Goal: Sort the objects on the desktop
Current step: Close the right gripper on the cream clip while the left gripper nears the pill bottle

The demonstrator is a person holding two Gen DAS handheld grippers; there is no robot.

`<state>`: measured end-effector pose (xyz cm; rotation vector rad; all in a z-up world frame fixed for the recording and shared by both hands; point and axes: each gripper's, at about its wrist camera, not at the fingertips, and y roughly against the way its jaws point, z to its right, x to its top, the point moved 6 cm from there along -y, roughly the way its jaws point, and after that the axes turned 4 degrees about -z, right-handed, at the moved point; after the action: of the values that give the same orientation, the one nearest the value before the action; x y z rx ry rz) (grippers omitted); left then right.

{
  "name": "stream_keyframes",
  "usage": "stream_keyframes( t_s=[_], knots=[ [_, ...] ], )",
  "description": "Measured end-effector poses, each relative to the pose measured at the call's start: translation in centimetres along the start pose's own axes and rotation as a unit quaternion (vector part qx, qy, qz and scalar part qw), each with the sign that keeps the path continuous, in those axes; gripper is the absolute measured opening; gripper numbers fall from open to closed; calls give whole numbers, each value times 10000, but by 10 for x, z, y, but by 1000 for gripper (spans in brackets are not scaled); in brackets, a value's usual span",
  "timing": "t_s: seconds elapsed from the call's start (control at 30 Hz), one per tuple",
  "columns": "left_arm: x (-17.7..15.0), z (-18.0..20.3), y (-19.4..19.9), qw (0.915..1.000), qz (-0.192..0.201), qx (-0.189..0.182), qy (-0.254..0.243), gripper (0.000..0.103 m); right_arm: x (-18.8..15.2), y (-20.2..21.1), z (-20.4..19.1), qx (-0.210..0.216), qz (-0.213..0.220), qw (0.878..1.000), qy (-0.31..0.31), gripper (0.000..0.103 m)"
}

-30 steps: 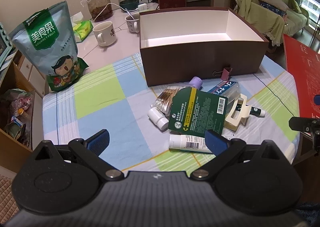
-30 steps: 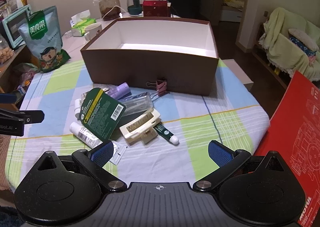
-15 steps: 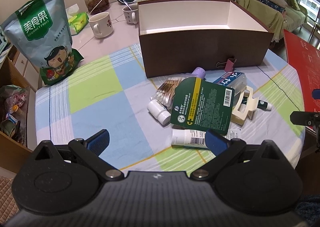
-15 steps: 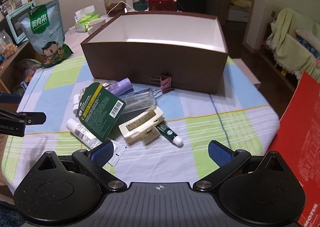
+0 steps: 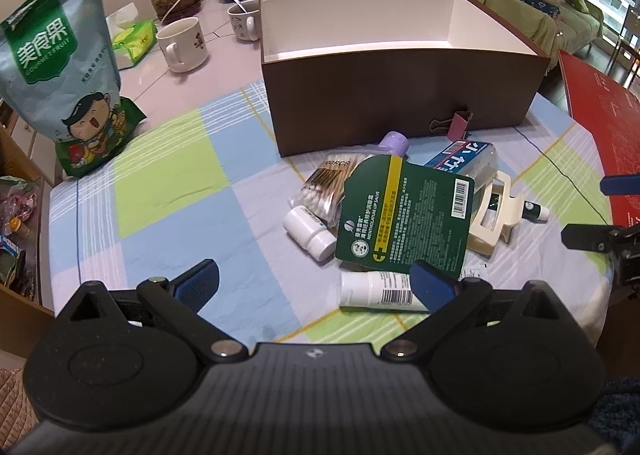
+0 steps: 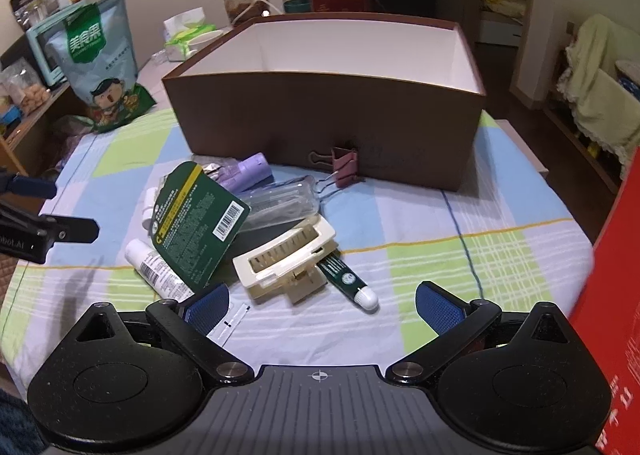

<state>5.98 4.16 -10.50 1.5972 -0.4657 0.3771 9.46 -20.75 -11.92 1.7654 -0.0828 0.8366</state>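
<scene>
Left wrist view: both tongs, left tongs [image 5: 314, 281] and right tongs [image 6: 322, 301], wide open and empty, have moved closer to the pile beside the brown box [image 5: 400, 103]; no item sorted yet.

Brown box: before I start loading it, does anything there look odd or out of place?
The brown box looks intact and upright. One oddity: a pink binder clip stands against its front wall rather than in the jumbled pile beside it, where a green card lies tilted over other items.

A brown box [image 5: 400, 95], open and white inside, stands on the worktop; before it a heap: green salve card [image 5: 404, 215] atop cotton buds [image 5: 320, 183], white tube [image 5: 376, 291], cream hair clip [image 6: 288, 255], pink binder clip [image 6: 344, 167]
</scene>
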Motion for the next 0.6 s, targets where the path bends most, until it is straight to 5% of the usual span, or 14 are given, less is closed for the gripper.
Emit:
stream_keyframes(
  t_s=[0.1,0.17,0.37,0.47,0.6],
  knots=[
    [3,1,-7,10000,-57,-40,-41,100,1,-7,-2,109,50,9997,223,98],
    [5,1,-12,9999,-94,-58,-62,100,2,-14,-4,187,25,9992,352,76],
    [9,-4,-24,9998,-182,-115,-21,100,3,-37,-8,242,-103,9969,737,75],
    [10,-7,-29,9996,-252,-142,21,98,4,-48,-10,305,-200,9950,925,59],
    [9,-12,-36,9991,-368,-173,128,98,4,-57,-13,326,-246,9924,1165,59]
  ],
)
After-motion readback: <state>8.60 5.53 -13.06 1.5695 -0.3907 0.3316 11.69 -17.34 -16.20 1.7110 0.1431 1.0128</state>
